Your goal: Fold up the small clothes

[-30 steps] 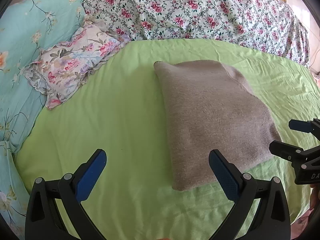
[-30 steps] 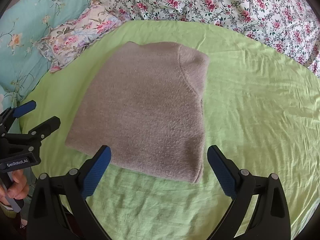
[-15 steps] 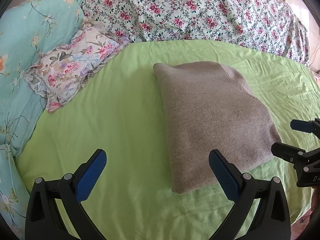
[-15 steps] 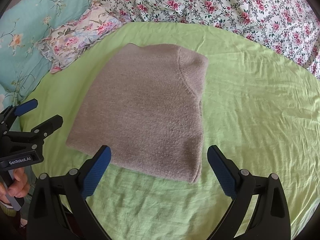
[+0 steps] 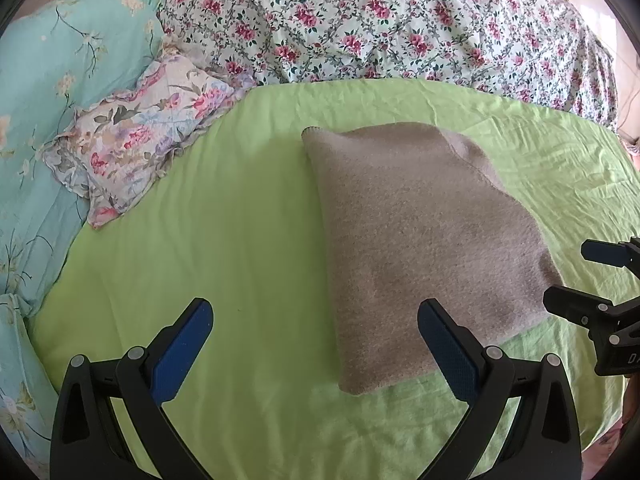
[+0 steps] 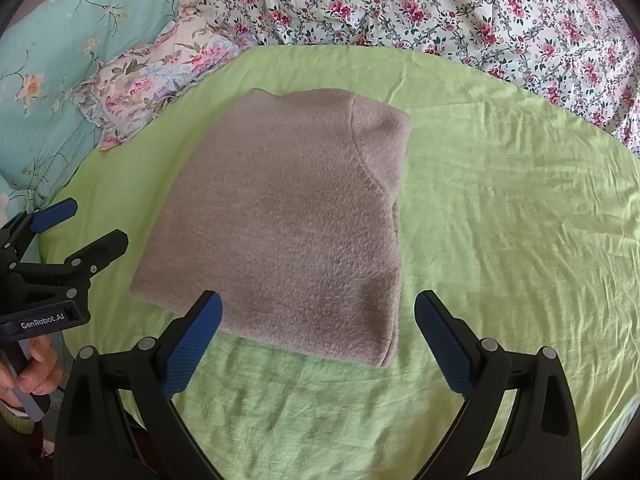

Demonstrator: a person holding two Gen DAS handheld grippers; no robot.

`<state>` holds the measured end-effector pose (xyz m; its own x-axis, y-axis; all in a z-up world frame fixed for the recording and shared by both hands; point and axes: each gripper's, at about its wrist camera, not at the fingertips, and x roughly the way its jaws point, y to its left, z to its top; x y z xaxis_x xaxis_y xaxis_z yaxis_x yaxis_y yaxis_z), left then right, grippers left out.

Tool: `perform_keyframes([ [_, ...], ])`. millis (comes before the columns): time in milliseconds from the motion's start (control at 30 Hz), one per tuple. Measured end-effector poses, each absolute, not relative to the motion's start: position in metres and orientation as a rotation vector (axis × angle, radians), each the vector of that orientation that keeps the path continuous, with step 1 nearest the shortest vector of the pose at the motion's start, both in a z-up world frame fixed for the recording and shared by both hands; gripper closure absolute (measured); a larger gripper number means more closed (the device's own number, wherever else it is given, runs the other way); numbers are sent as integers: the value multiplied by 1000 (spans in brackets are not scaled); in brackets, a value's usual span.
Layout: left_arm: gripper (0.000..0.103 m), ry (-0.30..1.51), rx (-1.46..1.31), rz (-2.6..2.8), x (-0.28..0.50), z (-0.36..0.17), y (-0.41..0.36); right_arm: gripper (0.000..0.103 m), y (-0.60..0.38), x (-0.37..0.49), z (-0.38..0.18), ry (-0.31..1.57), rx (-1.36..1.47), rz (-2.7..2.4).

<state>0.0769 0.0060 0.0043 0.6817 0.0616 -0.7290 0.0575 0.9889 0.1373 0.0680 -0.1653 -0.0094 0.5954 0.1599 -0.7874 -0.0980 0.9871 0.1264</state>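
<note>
We saw a taupe knitted sweater lying folded into a compact rectangle in the middle of a bed's lime-green sheet, well clear of the floral pillow at the far left. Our left gripper and right gripper hovered just short of its near edge, jaws spread wide and holding nothing. We judged the fold nearly finished, so the next move called for one last fold or setting the sweater aside.
</note>
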Motion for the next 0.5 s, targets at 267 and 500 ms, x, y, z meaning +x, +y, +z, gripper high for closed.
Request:
perform_keyframes([
  [267,1,823,152,3,78,4,5,6,-164,69,-9,919,79,151],
  [500,1,822,155,2,80,4,3,6,-165,72,-7,917,81,151],
])
